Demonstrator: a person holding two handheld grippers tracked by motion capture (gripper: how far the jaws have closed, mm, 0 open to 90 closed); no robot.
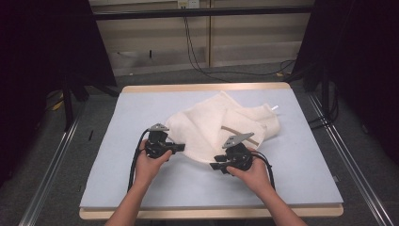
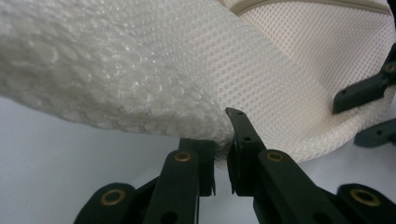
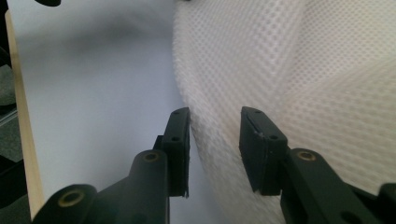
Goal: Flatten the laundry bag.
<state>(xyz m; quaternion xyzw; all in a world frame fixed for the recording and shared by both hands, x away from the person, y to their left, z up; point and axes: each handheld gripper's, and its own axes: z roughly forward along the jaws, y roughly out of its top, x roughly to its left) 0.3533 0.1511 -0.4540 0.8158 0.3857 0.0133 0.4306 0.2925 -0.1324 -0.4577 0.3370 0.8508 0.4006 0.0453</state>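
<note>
Two grippers meet the soft, light mesh laundry bag (image 1: 211,129) on the surface (image 1: 141,108): left gripper (image 2: 223,148) pinches its near hem, right gripper (image 3: 215,140) stands parted astride its edge, best gripped at the hem.

i see a pale blue mat (image 1: 141,108) covering a wooden table (image 1: 207,87), its light edge showing at the far side. beyond it, grey carpet floor (image 1: 244,75) carries black cables (image 1: 197,56) trailing from the wall. dark curtains (image 1: 42,42) hang at both sides, and metal rails (image 1: 51,160) run along the floor.
</note>
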